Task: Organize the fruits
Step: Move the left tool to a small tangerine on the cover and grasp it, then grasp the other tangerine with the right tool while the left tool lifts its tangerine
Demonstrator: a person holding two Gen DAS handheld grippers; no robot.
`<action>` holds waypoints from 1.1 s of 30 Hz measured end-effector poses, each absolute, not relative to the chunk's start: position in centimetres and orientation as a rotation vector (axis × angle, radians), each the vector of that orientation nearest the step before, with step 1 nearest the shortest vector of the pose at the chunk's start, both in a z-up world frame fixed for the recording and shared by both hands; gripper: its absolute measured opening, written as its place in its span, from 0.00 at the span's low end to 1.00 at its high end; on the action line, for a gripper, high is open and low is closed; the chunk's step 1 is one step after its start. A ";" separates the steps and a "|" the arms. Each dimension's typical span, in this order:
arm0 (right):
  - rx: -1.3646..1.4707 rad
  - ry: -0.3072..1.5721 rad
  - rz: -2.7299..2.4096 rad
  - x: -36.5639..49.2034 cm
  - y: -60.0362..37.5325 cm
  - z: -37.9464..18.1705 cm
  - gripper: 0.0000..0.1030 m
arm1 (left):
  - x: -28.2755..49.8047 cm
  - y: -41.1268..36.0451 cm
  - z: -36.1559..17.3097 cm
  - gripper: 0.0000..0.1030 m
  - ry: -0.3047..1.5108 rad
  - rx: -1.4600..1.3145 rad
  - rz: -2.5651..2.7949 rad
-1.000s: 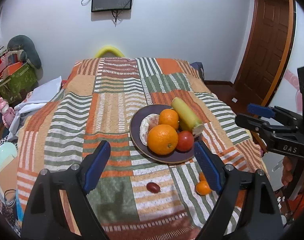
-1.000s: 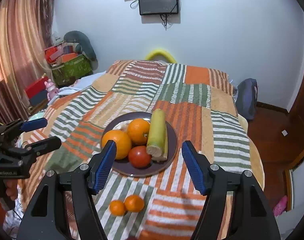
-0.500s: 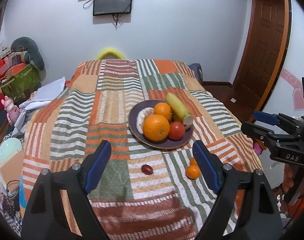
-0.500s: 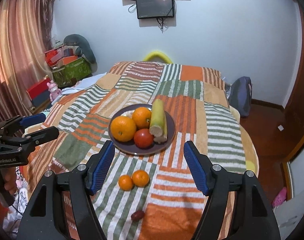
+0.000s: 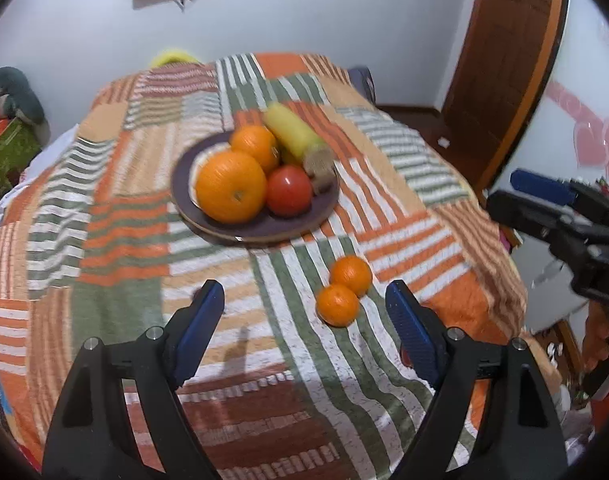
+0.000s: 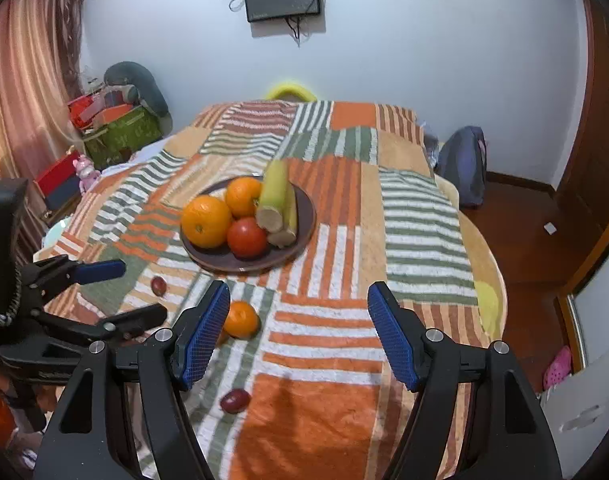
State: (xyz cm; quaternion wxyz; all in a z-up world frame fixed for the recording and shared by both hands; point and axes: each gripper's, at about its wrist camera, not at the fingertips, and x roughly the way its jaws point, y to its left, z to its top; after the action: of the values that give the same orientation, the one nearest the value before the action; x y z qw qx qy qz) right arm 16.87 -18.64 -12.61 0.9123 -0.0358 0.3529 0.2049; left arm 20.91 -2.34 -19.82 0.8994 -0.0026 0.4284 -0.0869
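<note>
Purple plate [image 5: 208,224] sits loaded mid-bed; at its five o'clock two mandarins [image 5: 337,305] lie touching, firm but rollable, best pinched across the middle. Left tool [image 5: 304,320] hangs wide and empty. Right tool [image 6: 300,332] likewise. Small plums [image 6: 235,400] look slippery.
</note>
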 end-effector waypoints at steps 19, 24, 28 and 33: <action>-0.048 0.851 0.515 19.5 -17.7 -16.4 0.56 | 23.7 -4.2 -25.0 0.32 1.019 -0.012 -0.271; -0.065 0.868 0.541 19.7 -16.2 -17.2 0.55 | 23.1 -2.6 -23.7 0.32 0.973 0.001 -0.236; -0.076 0.898 0.562 20.1 -14.8 -17.9 0.55 | 22.6 -0.8 -22.5 0.32 0.930 0.027 -0.167; -0.108 0.941 0.579 20.8 -13.1 -19.2 0.52 | 22.2 1.6 -21.8 0.32 0.910 -0.008 -0.130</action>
State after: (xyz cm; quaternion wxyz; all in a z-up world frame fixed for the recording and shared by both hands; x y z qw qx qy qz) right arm 20.81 -13.09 -19.21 0.8499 -0.0512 0.4466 0.2749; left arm 22.21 1.59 -21.76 0.8963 -0.0038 0.4390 -0.0629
